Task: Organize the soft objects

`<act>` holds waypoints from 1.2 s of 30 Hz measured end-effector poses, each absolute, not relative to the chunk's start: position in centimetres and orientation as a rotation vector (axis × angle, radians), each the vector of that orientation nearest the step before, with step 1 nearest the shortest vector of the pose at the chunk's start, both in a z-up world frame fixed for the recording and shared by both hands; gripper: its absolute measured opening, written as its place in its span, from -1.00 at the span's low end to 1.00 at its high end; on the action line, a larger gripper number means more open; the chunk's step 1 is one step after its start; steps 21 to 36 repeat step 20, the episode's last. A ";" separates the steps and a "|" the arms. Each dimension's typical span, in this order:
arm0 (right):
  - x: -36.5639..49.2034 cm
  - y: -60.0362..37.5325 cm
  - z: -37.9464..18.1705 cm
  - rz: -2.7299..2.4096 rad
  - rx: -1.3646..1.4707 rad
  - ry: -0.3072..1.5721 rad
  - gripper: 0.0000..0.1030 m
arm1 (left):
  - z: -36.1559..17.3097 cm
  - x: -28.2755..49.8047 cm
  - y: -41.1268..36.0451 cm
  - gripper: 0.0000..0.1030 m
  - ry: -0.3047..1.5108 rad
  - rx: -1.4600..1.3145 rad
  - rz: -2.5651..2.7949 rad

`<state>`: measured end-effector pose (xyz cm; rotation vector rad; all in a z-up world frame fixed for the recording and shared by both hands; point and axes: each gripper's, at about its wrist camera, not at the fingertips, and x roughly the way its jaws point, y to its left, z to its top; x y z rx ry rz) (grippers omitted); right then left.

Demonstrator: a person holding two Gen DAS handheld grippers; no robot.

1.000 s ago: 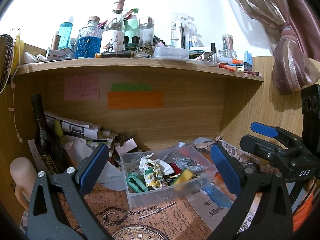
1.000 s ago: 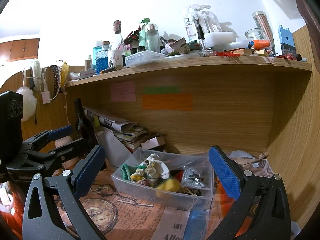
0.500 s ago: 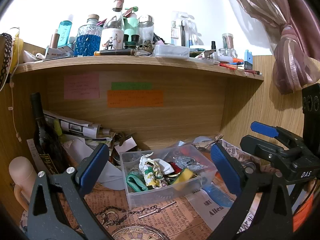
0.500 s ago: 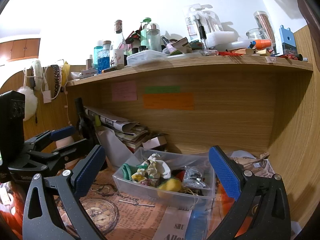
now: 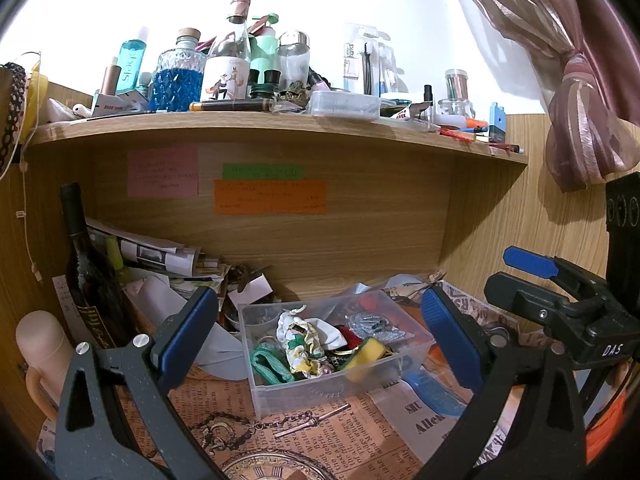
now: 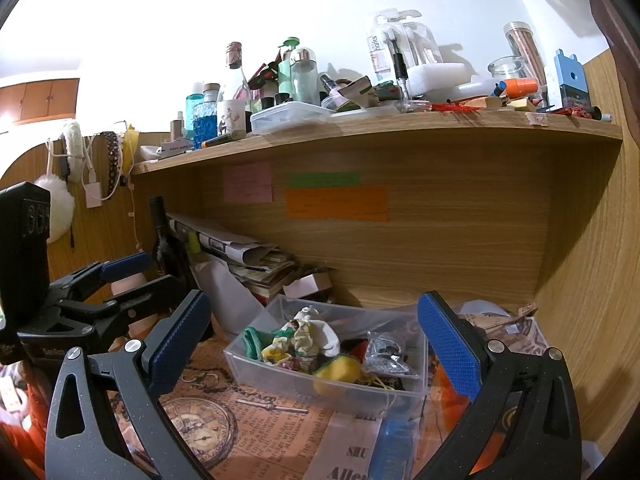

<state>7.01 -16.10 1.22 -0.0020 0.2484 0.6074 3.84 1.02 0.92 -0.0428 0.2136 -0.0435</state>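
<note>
With jaws spread and nothing held, both the left gripper and right gripper are held short of the clear box, where a scrunchie, a green band and a yellow sponge already lie, so either sorting's end or a coming pick is fitted.

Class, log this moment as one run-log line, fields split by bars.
left tongs: open, empty | right tongs: open, empty | clear bin: holds soft objects | phase: approach

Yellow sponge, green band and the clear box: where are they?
yellow sponge [image 5: 366,354], left wrist view, its top face.
green band [image 5: 267,364], left wrist view, its loop.
clear box [image 6: 280,380], right wrist view, front wall.
</note>
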 end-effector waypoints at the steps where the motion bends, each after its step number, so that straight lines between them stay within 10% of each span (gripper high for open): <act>1: 7.0 -16.1 1.2 0.604 -0.001 0.248 1.00 | 0.9 3.8 1.0 1.00 0.214 -0.043 -0.044; 36: 7.3 -16.4 0.9 0.595 -0.008 0.260 1.00 | 1.0 3.9 0.7 1.00 0.224 -0.049 -0.054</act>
